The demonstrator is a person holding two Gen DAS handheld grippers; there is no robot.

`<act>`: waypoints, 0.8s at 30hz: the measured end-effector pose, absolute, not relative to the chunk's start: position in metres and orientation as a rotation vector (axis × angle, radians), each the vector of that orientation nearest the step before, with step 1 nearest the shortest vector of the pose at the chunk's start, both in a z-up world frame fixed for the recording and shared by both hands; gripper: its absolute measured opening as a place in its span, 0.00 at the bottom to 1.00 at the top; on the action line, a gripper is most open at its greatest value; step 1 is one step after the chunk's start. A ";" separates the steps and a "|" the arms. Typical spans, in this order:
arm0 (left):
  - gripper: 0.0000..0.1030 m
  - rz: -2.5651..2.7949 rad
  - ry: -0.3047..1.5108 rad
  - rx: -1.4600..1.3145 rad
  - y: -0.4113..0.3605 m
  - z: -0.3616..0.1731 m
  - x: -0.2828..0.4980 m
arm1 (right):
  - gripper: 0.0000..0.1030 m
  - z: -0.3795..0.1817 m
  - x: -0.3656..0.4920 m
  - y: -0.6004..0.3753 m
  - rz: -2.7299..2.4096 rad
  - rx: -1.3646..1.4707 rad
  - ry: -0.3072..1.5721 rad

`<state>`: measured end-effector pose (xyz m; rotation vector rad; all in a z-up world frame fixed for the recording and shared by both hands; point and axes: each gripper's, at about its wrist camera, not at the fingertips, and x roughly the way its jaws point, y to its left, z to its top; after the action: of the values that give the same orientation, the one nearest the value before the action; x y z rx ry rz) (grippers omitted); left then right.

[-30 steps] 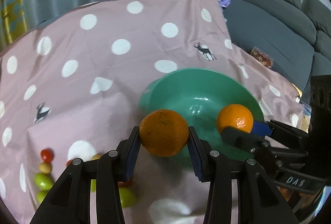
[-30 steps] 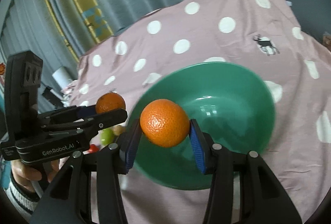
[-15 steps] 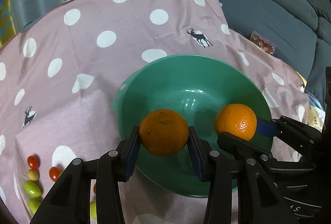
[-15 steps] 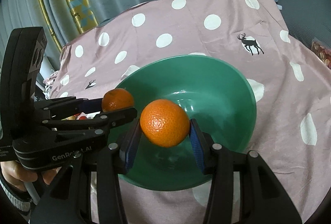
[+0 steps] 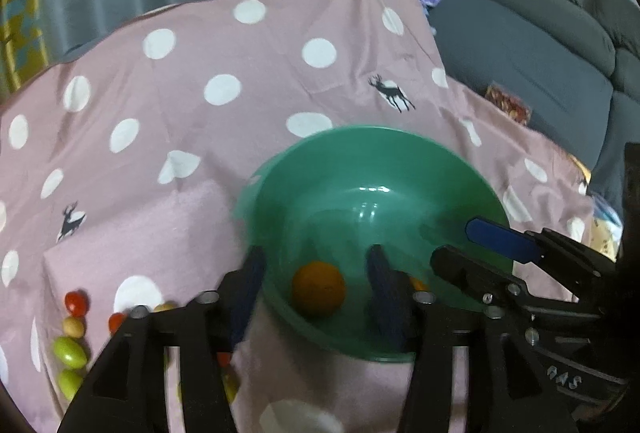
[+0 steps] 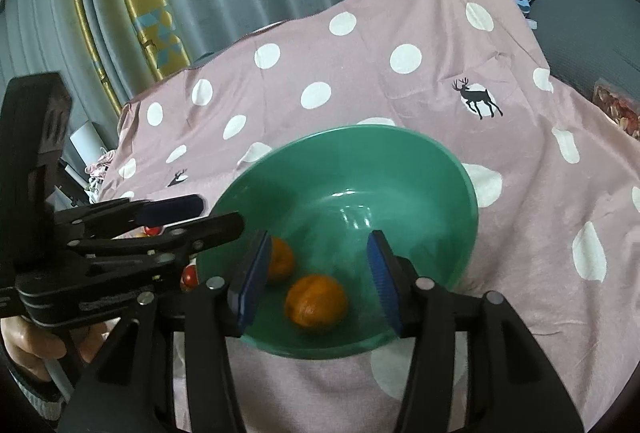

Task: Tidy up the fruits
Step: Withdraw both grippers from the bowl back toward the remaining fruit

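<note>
Left tool [image 5: 316, 287]: jaws opening, nothing gripped; one orange [image 5: 318, 293] lies free below and between them, inside the green bowl [image 5: 372, 149]. Right tool [image 6: 320, 269]: jaws opening, empty, a second orange [image 6: 316, 299] beneath. Bowl sits on pink dotted cloth [image 5: 200, 121]; small fruits [image 5: 72, 353] lie near left.

Only one marking is seen: raised letters on the body of the right gripper [image 5: 490, 247] in the left wrist view (blurred, seemingly "DAS"); nothing else can be read.
</note>
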<state>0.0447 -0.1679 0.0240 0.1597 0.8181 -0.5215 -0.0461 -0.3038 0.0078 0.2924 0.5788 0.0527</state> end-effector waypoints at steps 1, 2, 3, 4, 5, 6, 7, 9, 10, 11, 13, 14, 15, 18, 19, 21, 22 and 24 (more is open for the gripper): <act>0.62 -0.509 0.811 0.141 -0.159 0.027 0.041 | 0.51 0.008 -0.047 -0.304 0.054 0.294 0.573; 0.62 -0.499 0.806 0.130 -0.152 0.029 0.038 | 0.51 0.009 -0.049 -0.305 0.052 0.298 0.563; 0.63 -0.485 0.802 0.121 -0.144 0.030 0.036 | 0.51 0.011 -0.051 -0.307 0.048 0.302 0.552; 0.63 -0.455 0.796 0.110 -0.131 0.031 0.031 | 0.52 0.013 -0.054 -0.310 0.040 0.310 0.535; 0.66 -0.433 0.792 0.100 -0.122 0.032 0.028 | 0.53 0.014 -0.057 -0.313 0.033 0.321 0.520; 0.67 -0.402 0.791 0.085 -0.108 0.031 0.023 | 0.55 0.015 -0.059 -0.316 0.029 0.336 0.506; 0.70 -0.374 0.793 0.070 -0.096 0.030 0.020 | 0.58 0.015 -0.061 -0.319 0.028 0.351 0.494; 0.71 -0.313 0.810 0.031 -0.072 0.024 0.014 | 0.62 0.017 -0.064 -0.322 0.034 0.375 0.483; 0.71 -0.285 0.829 0.002 -0.058 0.019 0.011 | 0.62 0.017 -0.064 -0.321 0.040 0.374 0.482; 0.71 -0.258 0.848 -0.032 -0.042 0.013 0.007 | 0.62 0.017 -0.065 -0.317 0.045 0.371 0.483; 0.71 -0.203 0.887 -0.074 -0.016 0.000 -0.004 | 0.62 0.019 -0.065 -0.311 0.087 0.374 0.479; 0.71 -0.183 0.902 -0.079 -0.008 -0.005 -0.008 | 0.62 0.020 -0.066 -0.306 0.120 0.381 0.475; 0.71 -0.158 0.918 -0.082 0.001 -0.011 -0.015 | 0.62 0.021 -0.067 -0.301 0.153 0.384 0.471; 0.71 -0.114 0.953 -0.099 0.019 -0.022 -0.030 | 0.64 0.028 -0.070 -0.279 0.247 0.350 0.472; 0.71 -0.107 0.961 -0.109 0.026 -0.025 -0.038 | 0.64 0.030 -0.071 -0.270 0.277 0.333 0.476; 0.71 -0.096 0.968 -0.117 0.032 -0.028 -0.047 | 0.64 0.029 -0.075 -0.254 0.349 0.308 0.493; 0.71 -0.090 0.968 -0.119 0.035 -0.030 -0.052 | 0.65 0.028 -0.076 -0.244 0.389 0.303 0.508; 0.71 -0.093 0.959 -0.124 0.039 -0.030 -0.055 | 0.65 0.021 -0.076 -0.227 0.454 0.296 0.557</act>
<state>-0.0554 0.0390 -0.0302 -0.1236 0.9594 -0.0934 -0.0756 -0.2268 0.0208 0.2962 0.5566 0.4536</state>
